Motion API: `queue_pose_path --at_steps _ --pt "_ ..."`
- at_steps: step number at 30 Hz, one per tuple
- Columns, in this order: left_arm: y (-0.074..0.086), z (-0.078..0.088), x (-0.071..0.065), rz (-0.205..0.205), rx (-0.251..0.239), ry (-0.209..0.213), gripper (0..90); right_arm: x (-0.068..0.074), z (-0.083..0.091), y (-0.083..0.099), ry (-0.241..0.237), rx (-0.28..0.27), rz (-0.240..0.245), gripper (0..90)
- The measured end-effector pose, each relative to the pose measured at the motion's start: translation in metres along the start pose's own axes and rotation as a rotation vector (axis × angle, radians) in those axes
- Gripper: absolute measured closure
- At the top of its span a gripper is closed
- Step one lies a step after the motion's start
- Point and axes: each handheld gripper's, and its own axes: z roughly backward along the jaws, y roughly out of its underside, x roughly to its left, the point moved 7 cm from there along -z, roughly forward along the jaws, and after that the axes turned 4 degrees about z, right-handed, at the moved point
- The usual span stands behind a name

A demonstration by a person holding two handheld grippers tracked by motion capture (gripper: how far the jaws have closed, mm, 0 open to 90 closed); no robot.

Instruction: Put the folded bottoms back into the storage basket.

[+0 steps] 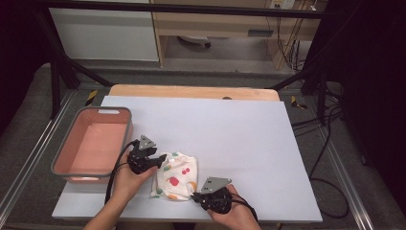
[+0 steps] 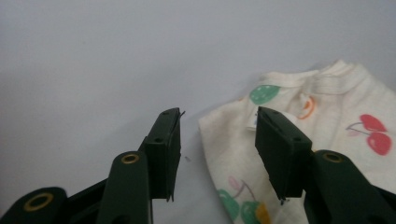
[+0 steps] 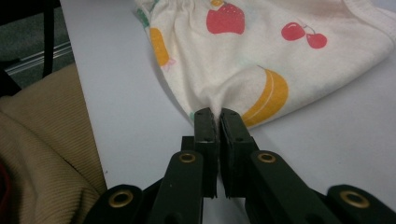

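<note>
Fruit-print cloth (image 1: 174,176) is clamped at its near corner by right gripper (image 3: 217,116); left gripper (image 2: 217,140), jaws apart, straddles its far-left edge.

Garment (image 3: 261,56) cut off at top.

a cream fruit-print cloth (image 1: 175,176) lies bunched, perhaps loosely folded, on the white table's near edge, one corner pinched up.

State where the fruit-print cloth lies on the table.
In the high view the cloth lies near the table's front edge, left of centre, between the left gripper and right gripper, right of the pink bin.
</note>
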Motion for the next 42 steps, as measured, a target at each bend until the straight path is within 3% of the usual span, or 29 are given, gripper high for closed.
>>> queue_pose_path --at_steps 9,11,15,17,22,33,37,42 --pt "0.003 -0.023 -0.001 -0.004 0.045 0.001 52.1 -0.001 0.0 0.0 -0.009 -0.004 -0.008 86.5" --pt "0.004 -0.025 -0.003 -0.02 0.042 0.017 58.1 -0.001 0.0 0.0 -0.009 -0.004 -0.007 86.5" --pt "0.005 -0.023 -0.007 -0.014 0.053 0.056 78.0 -0.001 0.0 0.0 -0.007 -0.003 0.001 86.5" --pt "0.005 -0.022 -0.008 -0.017 0.059 0.07 83.6 -0.001 0.0 0.0 -0.009 -0.004 -0.004 86.6" --pt "-0.001 -0.014 -0.013 -0.004 0.041 0.099 85.1 -0.003 0.004 -0.004 -0.012 -0.037 -0.014 86.8" --pt "-0.02 0.002 -0.026 -0.036 0.024 0.137 85.5 -0.01 0.016 -0.01 0.003 -0.093 -0.035 87.0" --pt "-0.029 0.005 -0.027 0.003 0.001 0.167 85.7 -0.011 0.02 -0.011 0.004 -0.102 -0.045 87.0" --pt "-0.036 0.008 -0.028 -0.008 -0.007 0.166 85.7 -0.011 0.024 -0.016 0.008 -0.119 -0.044 87.0"
